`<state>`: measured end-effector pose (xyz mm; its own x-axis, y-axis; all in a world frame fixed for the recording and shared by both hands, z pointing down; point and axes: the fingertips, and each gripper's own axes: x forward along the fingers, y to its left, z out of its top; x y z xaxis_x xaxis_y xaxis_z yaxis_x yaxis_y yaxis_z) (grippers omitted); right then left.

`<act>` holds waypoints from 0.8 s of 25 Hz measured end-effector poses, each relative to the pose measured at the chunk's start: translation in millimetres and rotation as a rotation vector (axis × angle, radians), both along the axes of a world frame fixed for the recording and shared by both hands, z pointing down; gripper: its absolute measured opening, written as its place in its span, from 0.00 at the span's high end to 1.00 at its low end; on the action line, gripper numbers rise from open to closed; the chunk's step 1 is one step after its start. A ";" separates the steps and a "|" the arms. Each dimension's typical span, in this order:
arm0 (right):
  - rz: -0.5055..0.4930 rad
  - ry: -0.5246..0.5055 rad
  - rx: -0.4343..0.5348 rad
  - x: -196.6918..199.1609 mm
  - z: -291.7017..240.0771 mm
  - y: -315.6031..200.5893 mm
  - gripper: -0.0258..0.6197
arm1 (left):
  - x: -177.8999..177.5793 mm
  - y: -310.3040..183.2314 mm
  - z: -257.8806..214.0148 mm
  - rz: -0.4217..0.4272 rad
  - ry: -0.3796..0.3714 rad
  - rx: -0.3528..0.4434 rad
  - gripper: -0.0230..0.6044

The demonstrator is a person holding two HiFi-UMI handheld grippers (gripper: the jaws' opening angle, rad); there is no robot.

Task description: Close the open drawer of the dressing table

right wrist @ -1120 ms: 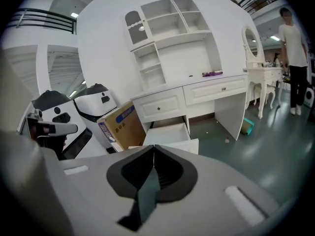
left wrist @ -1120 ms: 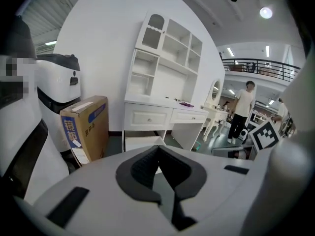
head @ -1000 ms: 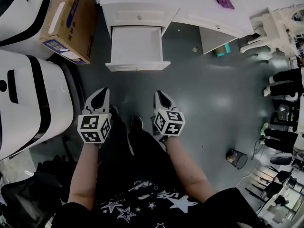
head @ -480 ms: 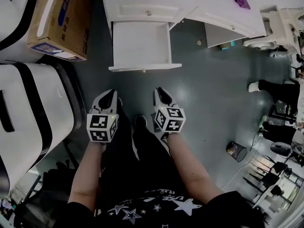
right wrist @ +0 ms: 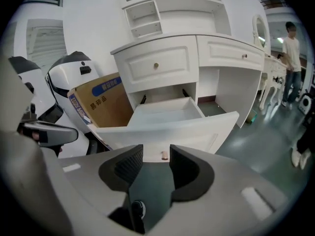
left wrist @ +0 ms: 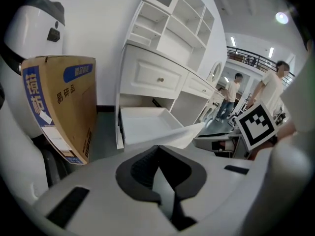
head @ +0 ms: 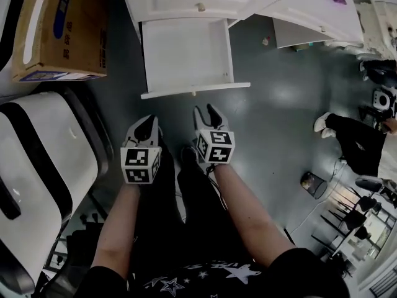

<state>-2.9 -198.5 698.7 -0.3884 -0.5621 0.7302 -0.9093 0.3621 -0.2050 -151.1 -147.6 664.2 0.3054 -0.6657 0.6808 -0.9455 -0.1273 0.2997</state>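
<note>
Though empty, right-gripper point(right wrist: 156, 152) jaws newly apart

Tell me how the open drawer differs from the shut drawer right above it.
The open drawer is pulled far out; the shut drawer is pushed fully in. The open drawer shows its empty inside; the shut drawer only its panelled front. Both are white with a small round knob.

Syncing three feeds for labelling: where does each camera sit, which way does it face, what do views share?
Head view: on the person's head, facing steeply down at the open drawer; shows forearms, left gripper, right gripper.
Left gripper view: on that gripper, along its shut jaws toward the drawer; shows right gripper's cube.
Right gripper view: on that gripper, along empty jaws that have just been opening, toward the knob.
Shared: all show drawer, cardboard box.
</note>
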 end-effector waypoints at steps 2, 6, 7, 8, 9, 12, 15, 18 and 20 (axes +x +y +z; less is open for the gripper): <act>0.036 0.028 0.017 1.9 11.9 -11.6 0.74 | -6.3 -7.2 12.0 -0.027 -0.004 -0.006 0.95; 0.049 0.053 0.004 0.9 43.5 -22.7 0.74 | -11.9 -15.3 29.8 -0.057 0.007 -0.014 0.95; 0.038 0.056 -0.003 -1.3 52.2 -23.7 0.74 | -12.6 -15.7 33.8 -0.058 0.009 -0.018 0.95; 0.025 0.062 -0.010 -3.8 60.7 -24.7 0.74 | -13.4 -15.8 38.0 -0.057 0.009 -0.023 0.95; 0.013 0.071 -0.014 -6.4 68.8 -26.2 0.71 | -14.5 -15.9 42.4 -0.055 0.009 -0.028 0.95; -0.013 0.108 -0.029 -11.9 89.6 -30.5 0.71 | -18.5 -14.0 56.6 -0.054 0.003 -0.048 0.95; -0.015 0.142 -0.050 -13.0 105.6 -32.0 0.71 | -21.8 -10.0 67.0 -0.059 -0.003 -0.072 0.95; -0.027 0.159 -0.062 -14.8 115.8 -36.6 0.73 | -23.7 -12.1 70.4 -0.060 -0.004 -0.078 0.95; -0.038 0.179 -0.067 -14.4 119.7 -37.8 0.79 | -23.9 -13.0 70.8 -0.060 -0.001 -0.079 0.95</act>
<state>-17.3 -236.3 818.4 -0.2690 -0.4972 0.8249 -0.9195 0.3873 -0.0665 -175.0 -160.6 734.9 0.2659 -0.6272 0.7321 -0.9510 -0.0462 0.3058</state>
